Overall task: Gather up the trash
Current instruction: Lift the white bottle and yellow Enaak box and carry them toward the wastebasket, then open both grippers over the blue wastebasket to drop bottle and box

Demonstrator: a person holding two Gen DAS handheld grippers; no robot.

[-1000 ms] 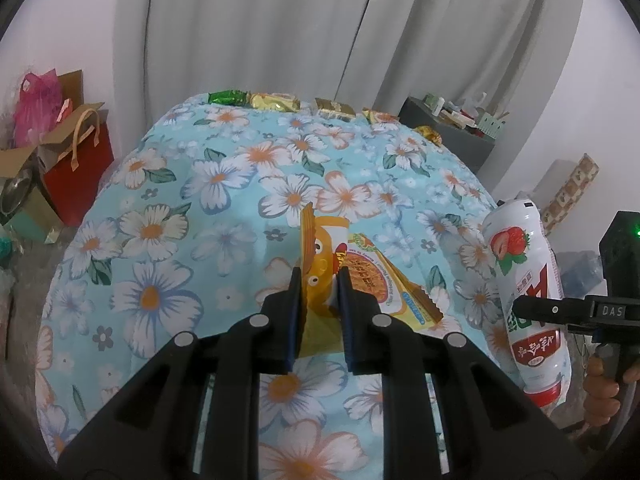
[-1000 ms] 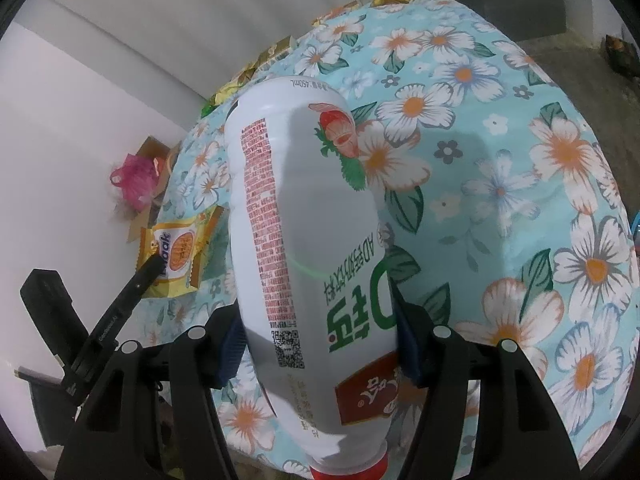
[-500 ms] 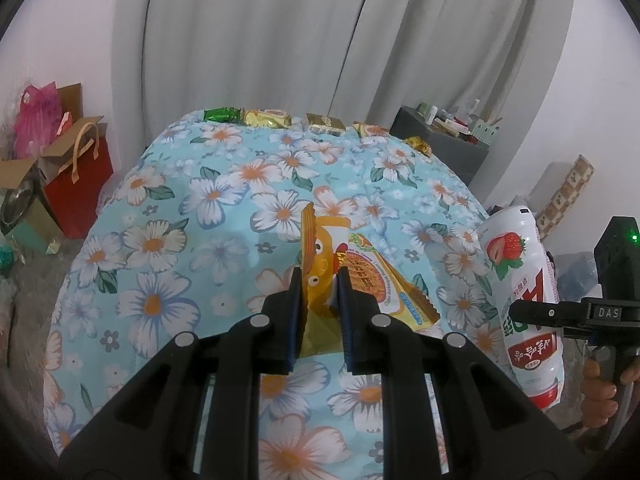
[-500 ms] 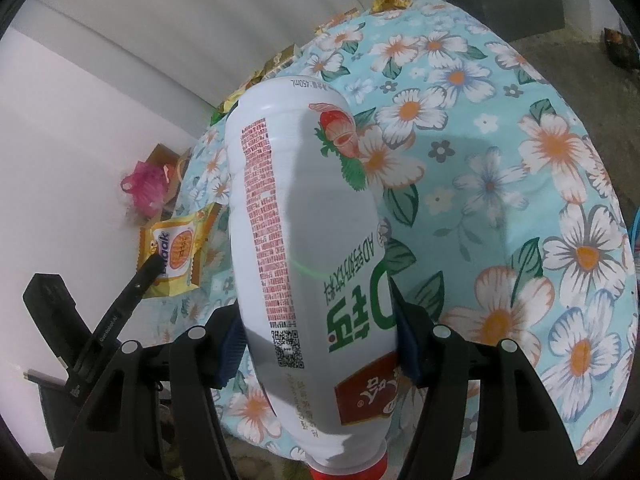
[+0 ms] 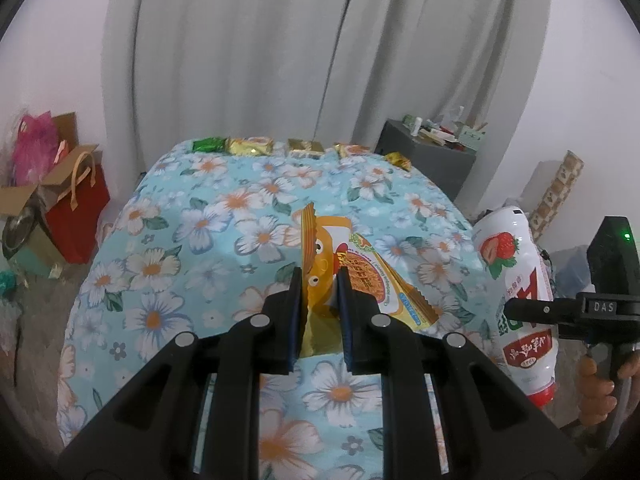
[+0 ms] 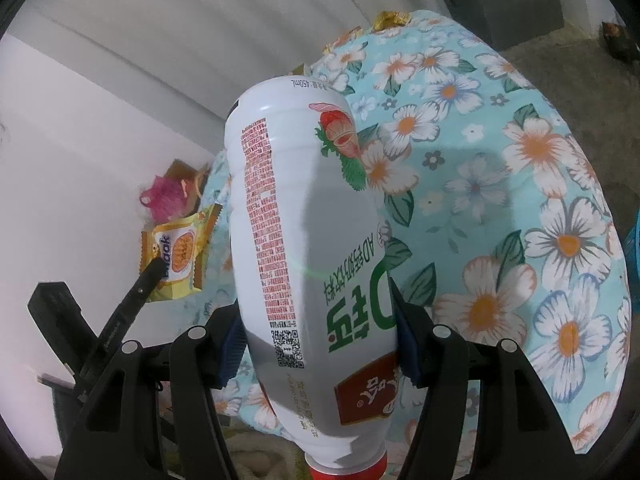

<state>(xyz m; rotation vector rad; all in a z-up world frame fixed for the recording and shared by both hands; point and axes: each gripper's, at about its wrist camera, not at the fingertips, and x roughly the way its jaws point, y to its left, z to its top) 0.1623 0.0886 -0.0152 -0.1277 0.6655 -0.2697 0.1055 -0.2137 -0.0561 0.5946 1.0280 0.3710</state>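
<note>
My left gripper (image 5: 319,280) is shut on a yellow-orange snack wrapper (image 5: 352,268) and holds it above the table with the blue floral cloth (image 5: 192,248). The wrapper also shows in the right wrist view (image 6: 178,250), at the tip of the left gripper (image 6: 154,270). My right gripper (image 6: 316,320) is shut on a white strawberry drink bottle (image 6: 304,240), held upside down with its red cap toward me. The bottle (image 5: 520,296) also shows at the right of the left wrist view, off the table's right edge.
Several small green and gold wrappers (image 5: 248,146) lie along the table's far edge. A red bag (image 5: 78,208) and boxes stand on the floor at the left. A dark cabinet (image 5: 432,164) stands at the back right, before a grey curtain.
Both grippers have pulled back and up from the table, each still holding its item. The table looks smaller and farther in both views.
</note>
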